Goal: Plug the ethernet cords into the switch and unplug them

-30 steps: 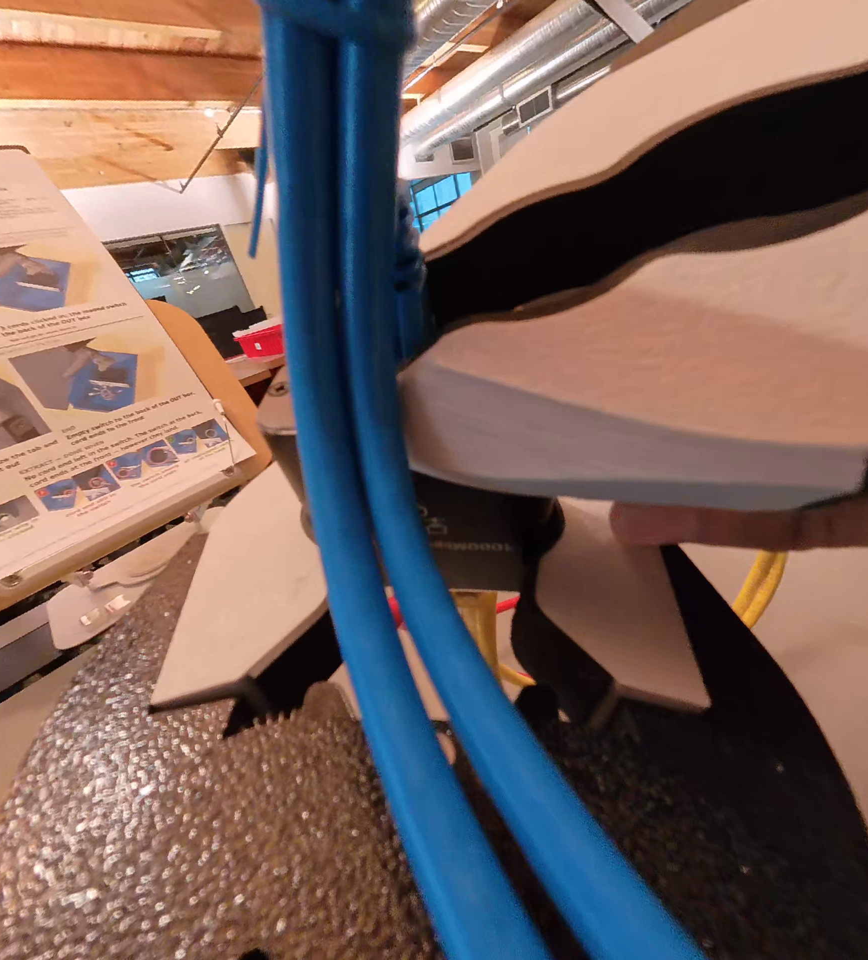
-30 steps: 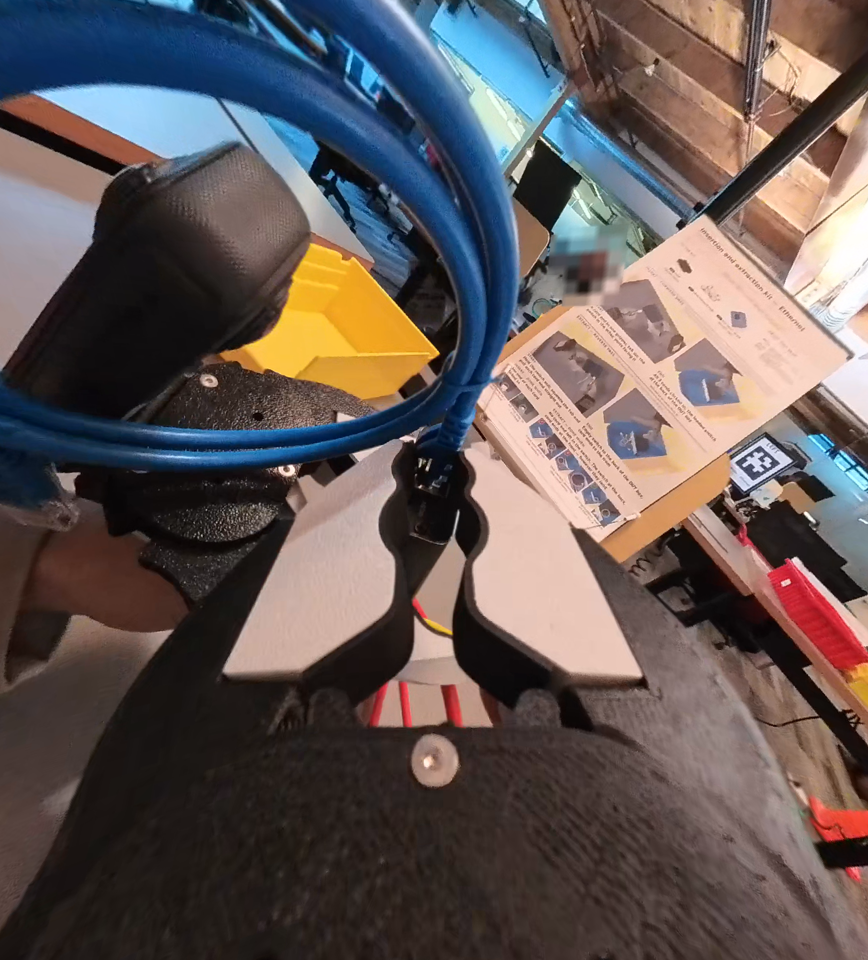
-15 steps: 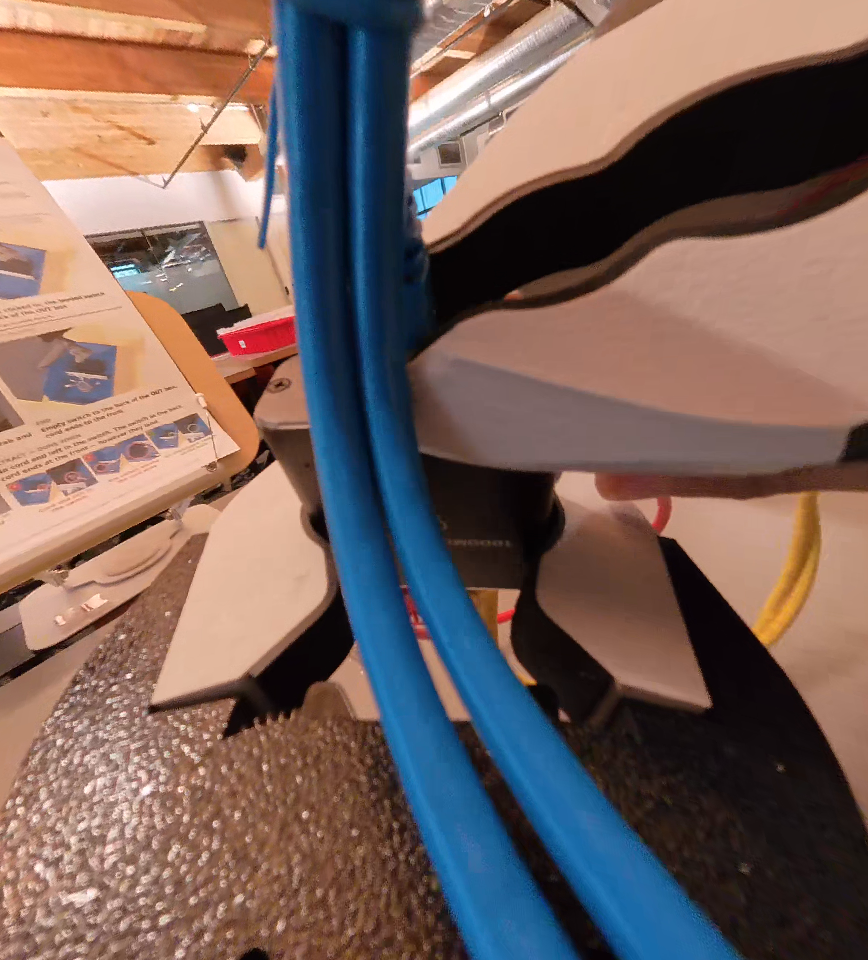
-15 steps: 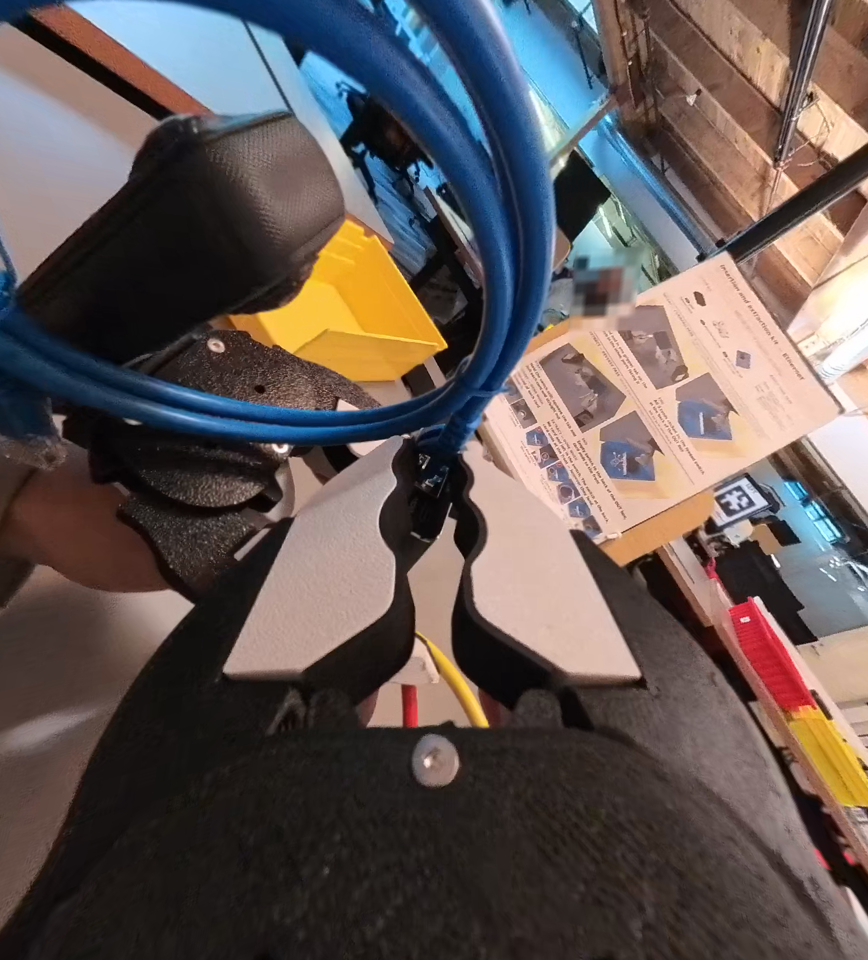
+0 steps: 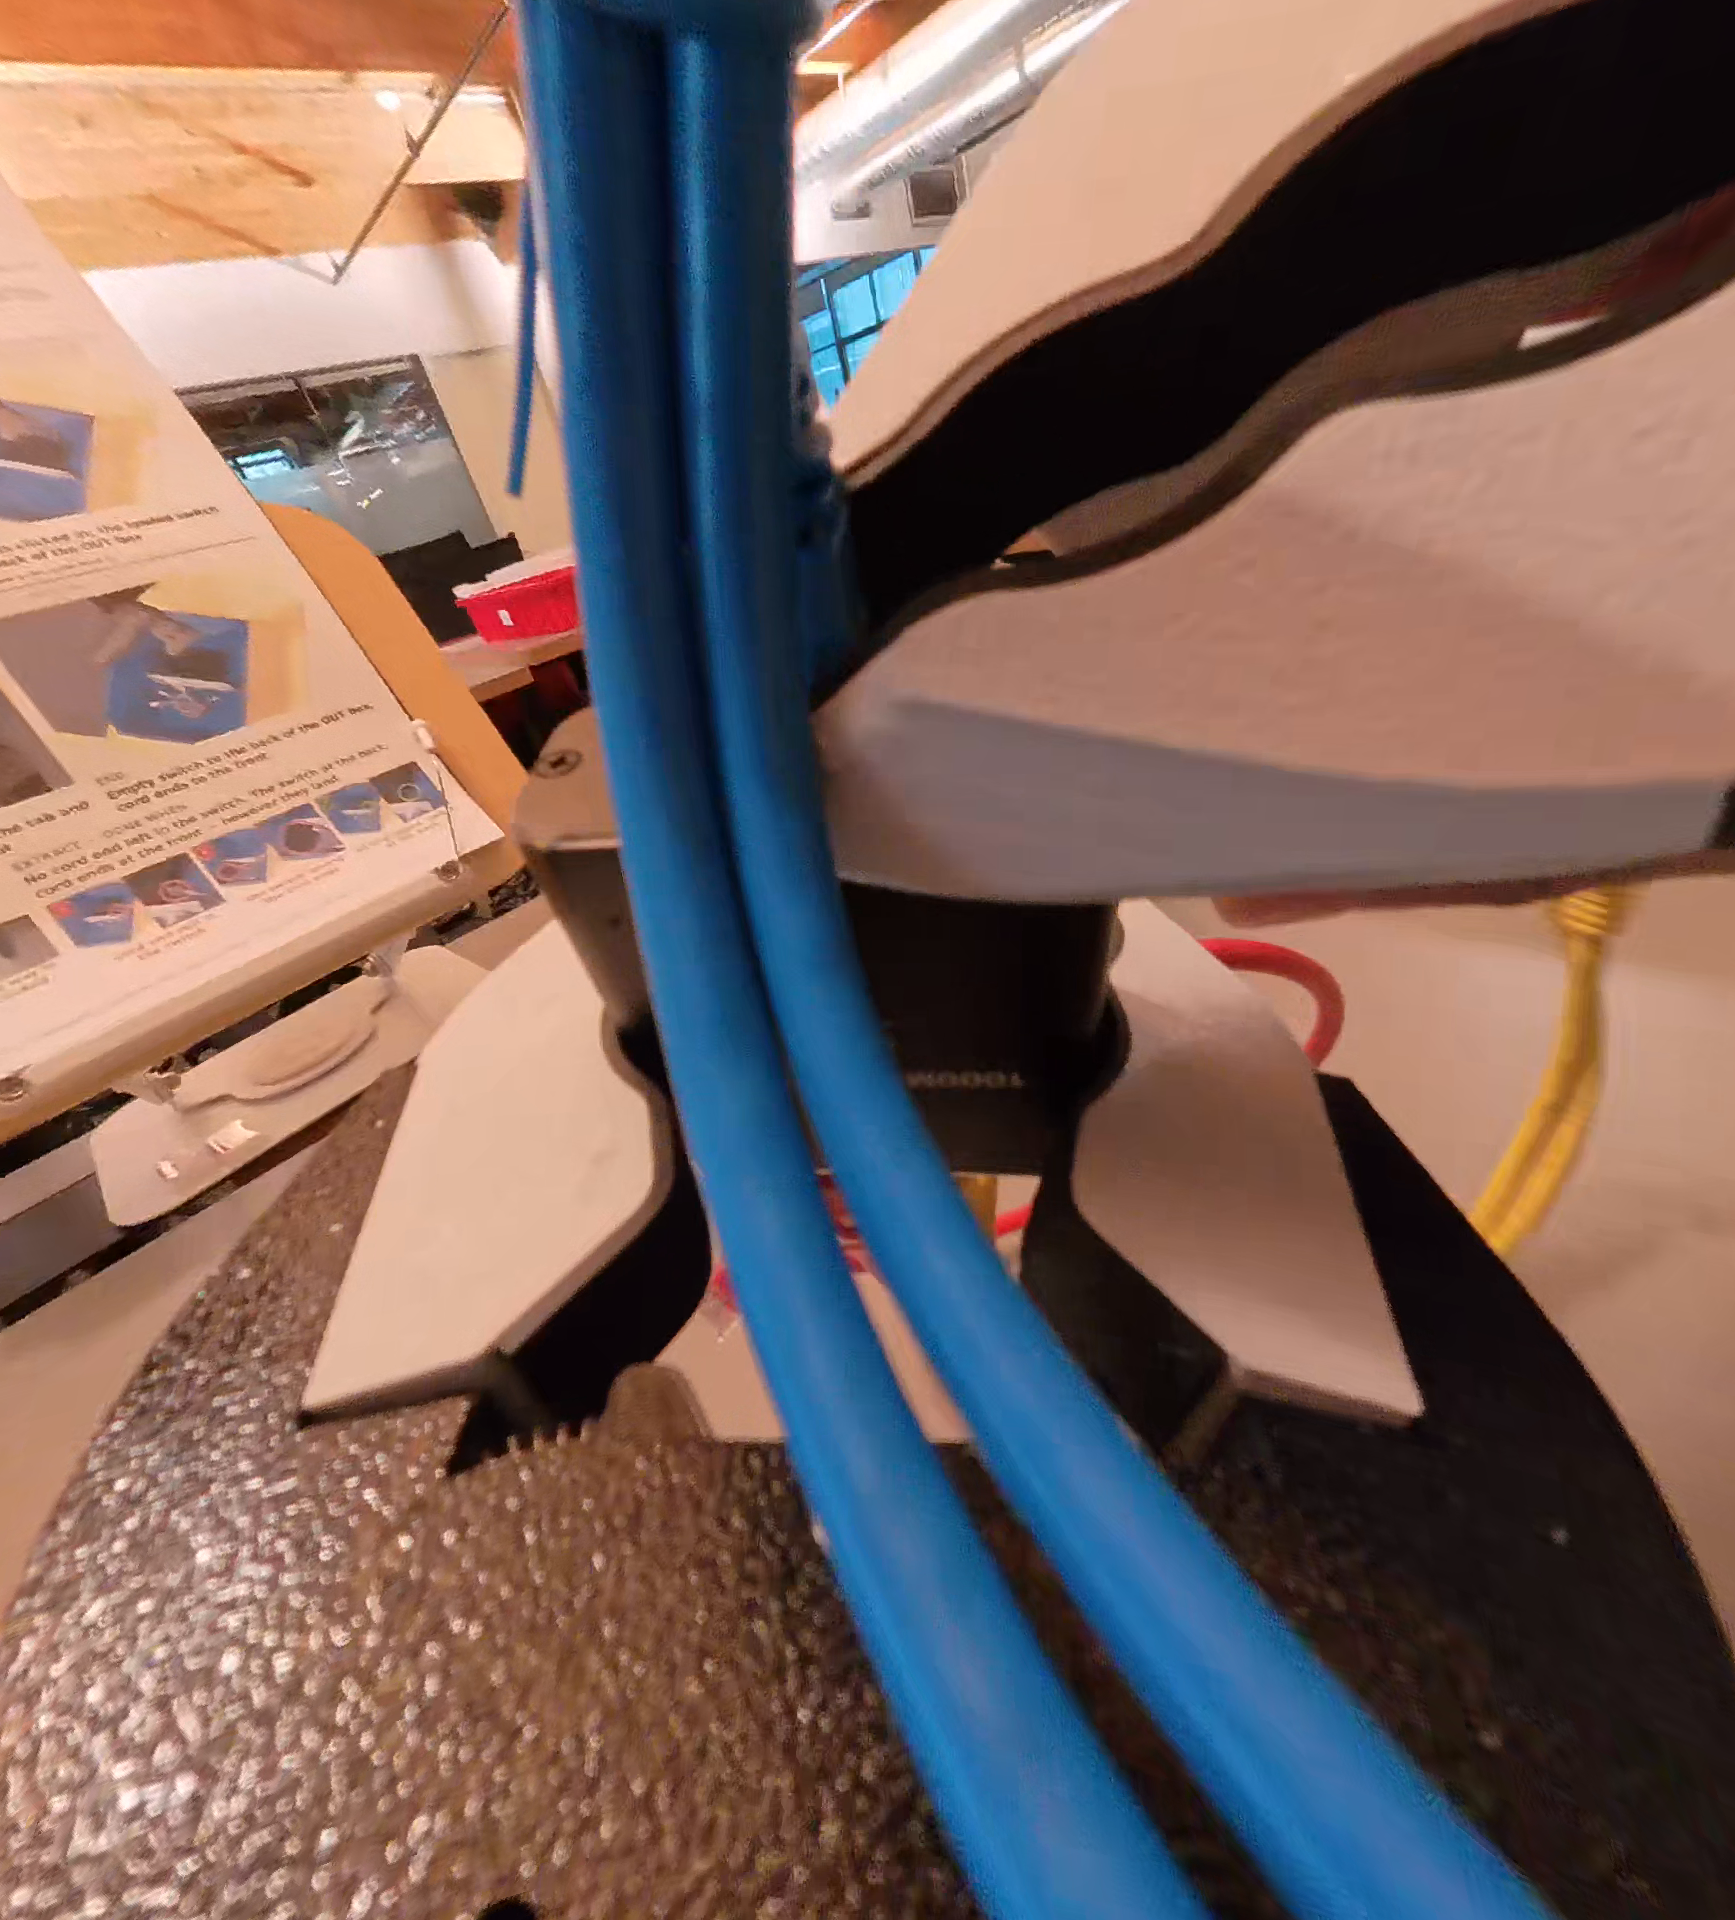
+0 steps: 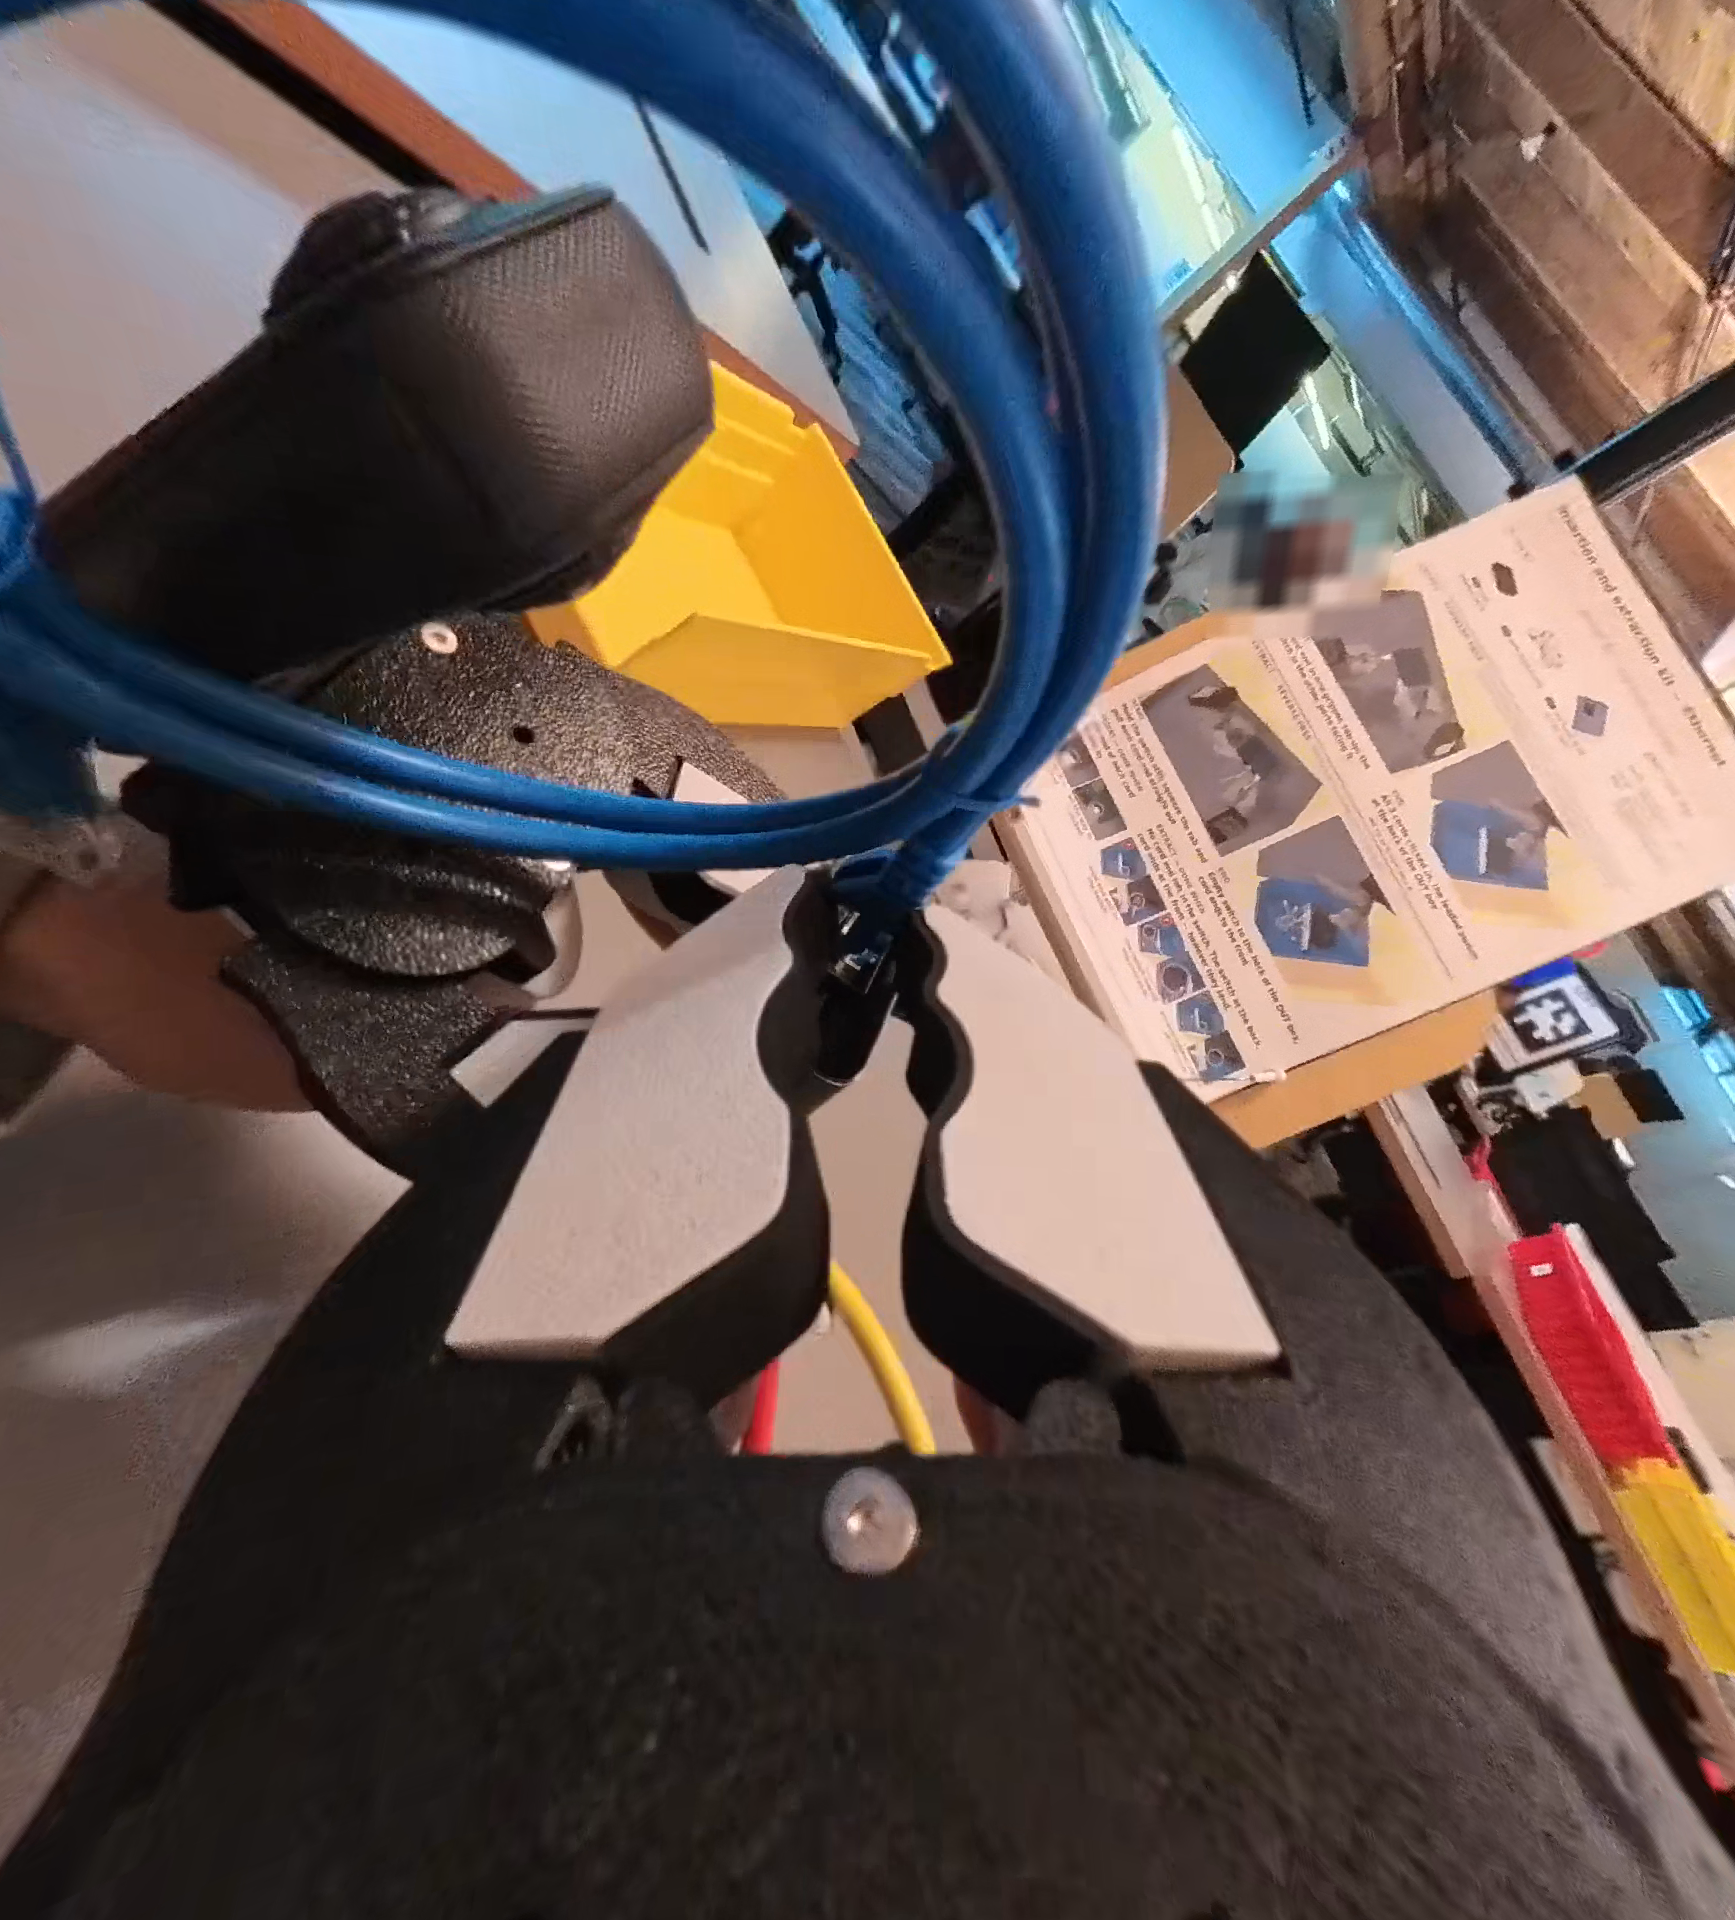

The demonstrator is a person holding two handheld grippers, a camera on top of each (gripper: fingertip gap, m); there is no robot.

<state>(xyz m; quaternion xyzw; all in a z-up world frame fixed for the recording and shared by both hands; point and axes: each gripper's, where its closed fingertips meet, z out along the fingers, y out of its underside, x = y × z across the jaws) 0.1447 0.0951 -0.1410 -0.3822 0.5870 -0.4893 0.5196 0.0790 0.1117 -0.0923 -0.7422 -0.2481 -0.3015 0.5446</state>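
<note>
My right gripper (image 6: 858, 997) clenches the blue cord (image 6: 1071, 582) plug at frame centre; my left gripper (image 5: 868, 1060) grasps the black switch (image 5: 988, 997). Blue loops block both views; instruction board (image 6: 1465, 769) at right.

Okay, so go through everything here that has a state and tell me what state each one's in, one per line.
Left gripper: shut on the black switch.
Switch: held off the table, ports hidden.
Right gripper: shut on the blue cord's plug.
Plug: pinched between the fingertips, not in a port.
Blue cord: coiled, tied with a blue tie.
Yellow cord: loose on the table.
Red cord: loose, ends hidden.
</note>
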